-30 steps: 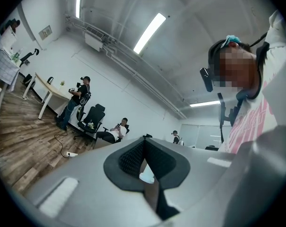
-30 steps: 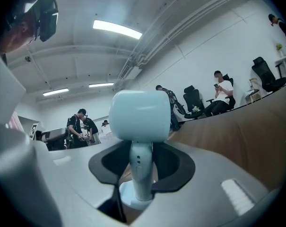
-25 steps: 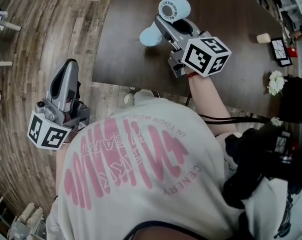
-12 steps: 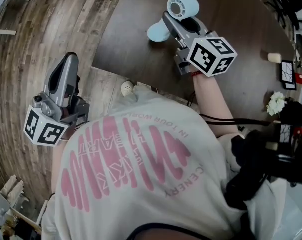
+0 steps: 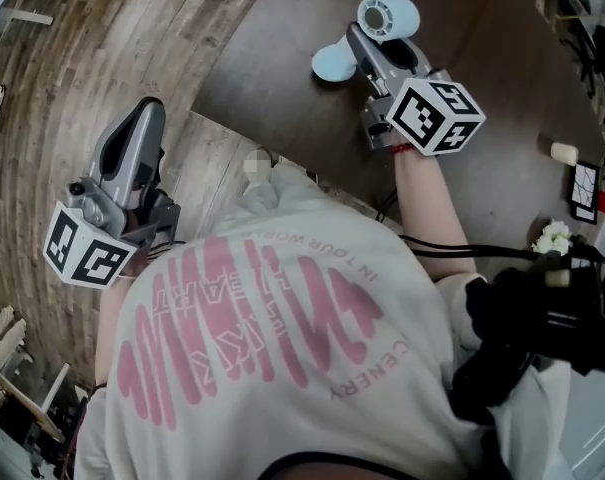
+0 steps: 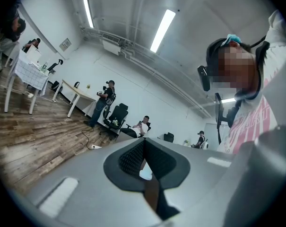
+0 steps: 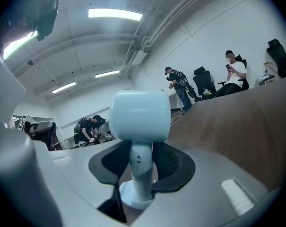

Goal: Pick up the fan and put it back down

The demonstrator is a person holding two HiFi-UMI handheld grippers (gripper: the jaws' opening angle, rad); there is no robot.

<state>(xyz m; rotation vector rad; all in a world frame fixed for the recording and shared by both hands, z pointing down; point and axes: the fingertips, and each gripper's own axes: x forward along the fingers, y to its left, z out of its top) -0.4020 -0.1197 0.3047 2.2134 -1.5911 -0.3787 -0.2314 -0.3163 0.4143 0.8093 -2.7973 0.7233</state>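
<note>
A pale blue fan (image 5: 387,18) with a drum-shaped head and a round base (image 5: 334,63) is over the dark table (image 5: 272,98). My right gripper (image 5: 370,50) is shut on its thin stem. In the right gripper view the black pads (image 7: 173,167) press the stem (image 7: 141,167) from both sides, with the head (image 7: 139,115) above them and the base (image 7: 132,198) low over the tabletop; whether the base touches it I cannot tell. My left gripper (image 5: 140,133) hangs off the table above the wooden floor, shut and holding nothing; its pads (image 6: 131,157) meet.
Near the table's right side lie a small cream object (image 5: 565,153), a dark card (image 5: 585,193) and a white flower (image 5: 552,238). The table's edge runs just in front of my body. Desks, chairs and several people (image 6: 105,100) fill the room beyond.
My right gripper and the fan it holds have slid toward the upper right of the head view and come lower over the table. The left gripper has shifted only a little.
</note>
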